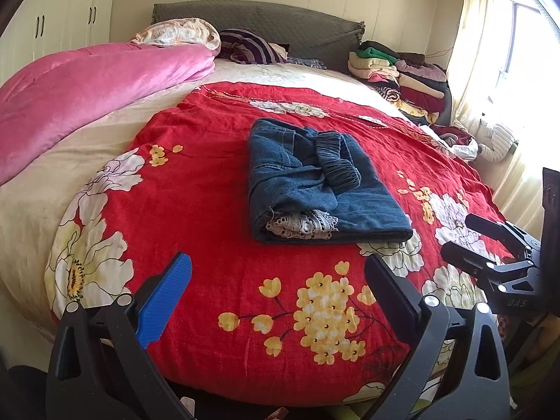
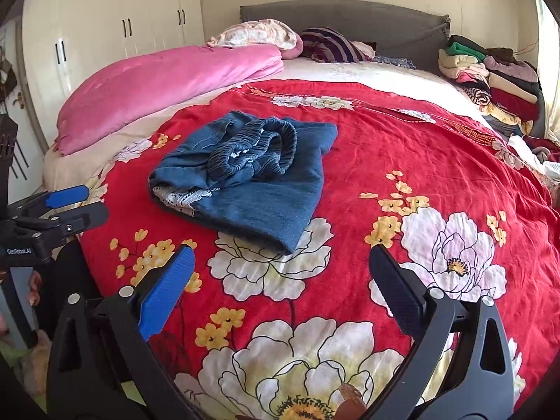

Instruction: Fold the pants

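Left wrist view: nearest the lens, the left tool (image 1: 280,280) hangs released over the red floral bedspread (image 1: 210,210), jaws spread wide with nothing between them. The right tool (image 1: 490,245) shows at the right edge, and its own view has it (image 2: 280,273) released and empty too.

Straight ahead of both lie the pants (image 1: 315,189), denim, already folded into a compact bundle on the bedspread, elastic waistband (image 1: 337,157) bunched on top and a lace trim (image 1: 301,225) at the near edge. The bundle's long axis runs away from the left tool; from the right tool the pants (image 2: 245,182) sit ahead and left. Both tools stand apart from it, the left looking more squarely in line.

Judging by this, the folding looks essentially done.

Beyond are a pink quilt (image 1: 87,87), a stack of folded clothes (image 1: 402,73) and the grey headboard (image 1: 280,24).
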`<state>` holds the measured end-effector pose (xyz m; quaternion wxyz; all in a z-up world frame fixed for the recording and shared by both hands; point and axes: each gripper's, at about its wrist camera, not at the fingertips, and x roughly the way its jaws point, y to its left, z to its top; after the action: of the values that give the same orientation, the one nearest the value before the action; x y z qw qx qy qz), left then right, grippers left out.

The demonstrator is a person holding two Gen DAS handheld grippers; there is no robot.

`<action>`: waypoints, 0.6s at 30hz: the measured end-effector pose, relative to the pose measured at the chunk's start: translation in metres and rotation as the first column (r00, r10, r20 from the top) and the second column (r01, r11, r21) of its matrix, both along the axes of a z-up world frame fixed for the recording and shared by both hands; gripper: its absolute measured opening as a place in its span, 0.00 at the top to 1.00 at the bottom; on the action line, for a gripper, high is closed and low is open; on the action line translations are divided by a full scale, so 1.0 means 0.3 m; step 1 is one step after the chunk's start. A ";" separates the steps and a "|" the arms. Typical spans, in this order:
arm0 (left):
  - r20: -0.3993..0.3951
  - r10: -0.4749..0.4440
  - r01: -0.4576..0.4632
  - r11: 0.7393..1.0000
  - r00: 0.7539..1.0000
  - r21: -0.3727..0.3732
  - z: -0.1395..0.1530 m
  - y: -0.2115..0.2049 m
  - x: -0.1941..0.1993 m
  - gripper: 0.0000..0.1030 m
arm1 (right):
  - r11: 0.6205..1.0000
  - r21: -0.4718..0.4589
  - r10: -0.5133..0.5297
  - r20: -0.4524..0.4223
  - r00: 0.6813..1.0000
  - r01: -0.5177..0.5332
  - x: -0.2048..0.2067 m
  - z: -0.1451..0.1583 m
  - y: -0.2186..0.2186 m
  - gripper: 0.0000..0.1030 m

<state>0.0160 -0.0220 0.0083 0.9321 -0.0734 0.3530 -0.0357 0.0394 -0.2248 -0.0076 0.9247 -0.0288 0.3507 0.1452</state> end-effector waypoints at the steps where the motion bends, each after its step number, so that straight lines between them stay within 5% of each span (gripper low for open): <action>1: -0.001 0.000 0.000 1.000 1.000 -0.001 0.000 -0.002 0.000 0.04 | 1.000 0.000 0.000 0.001 1.000 0.000 -0.001 0.001 -0.001 0.09; 18: -0.017 0.023 -0.023 1.000 1.000 0.010 0.003 0.000 0.000 0.04 | 1.000 0.000 -0.005 0.002 1.000 0.005 -0.002 0.003 -0.008 0.09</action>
<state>0.0159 -0.0220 0.0091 0.9296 -0.0734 0.3604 -0.0226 0.0388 -0.2270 -0.0066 0.9253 -0.0282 0.3501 0.1428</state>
